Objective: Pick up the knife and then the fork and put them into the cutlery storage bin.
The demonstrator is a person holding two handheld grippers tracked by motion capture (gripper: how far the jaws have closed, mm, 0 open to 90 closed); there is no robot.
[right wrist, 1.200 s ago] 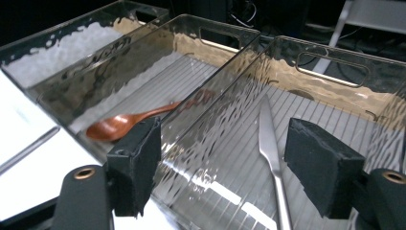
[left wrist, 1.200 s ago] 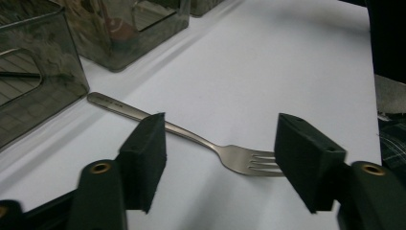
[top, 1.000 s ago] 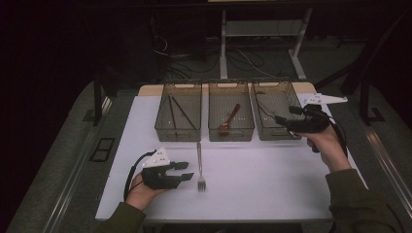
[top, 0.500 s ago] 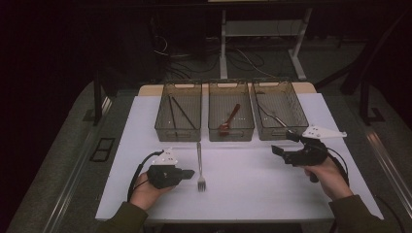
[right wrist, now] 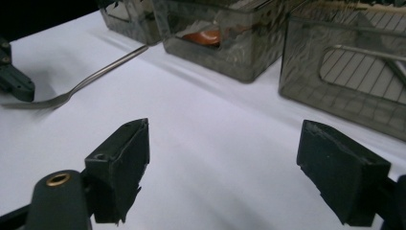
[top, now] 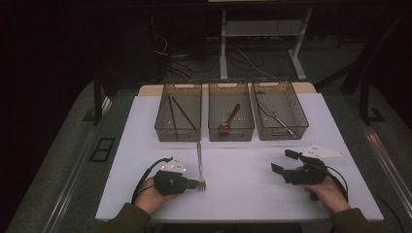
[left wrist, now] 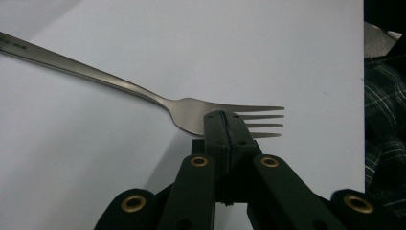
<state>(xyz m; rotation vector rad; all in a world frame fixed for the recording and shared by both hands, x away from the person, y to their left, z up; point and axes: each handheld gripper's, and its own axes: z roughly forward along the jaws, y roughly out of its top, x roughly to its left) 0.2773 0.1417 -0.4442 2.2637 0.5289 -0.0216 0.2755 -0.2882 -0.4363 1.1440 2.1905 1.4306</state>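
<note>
White table, three bins at rear; left gripper clamped shut on fork head, fork flat near front edge, likely for lifting; right gripper wide open, empty

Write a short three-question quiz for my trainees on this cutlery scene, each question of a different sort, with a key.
1. True or false: the left tongs are shut on the head of the fork.
2. Multiple choice: the wooden spoon lies in which basket? A. left B. middle C. right
3. Short answer: how do the jaws of the right tongs stand, and is anything between them?

Key
1. True: the jaws pinch the fork just behind its tines, on the white table.
2. B, the middle basket.
3. Wide open, with nothing between them; they hang over bare table.
</note>
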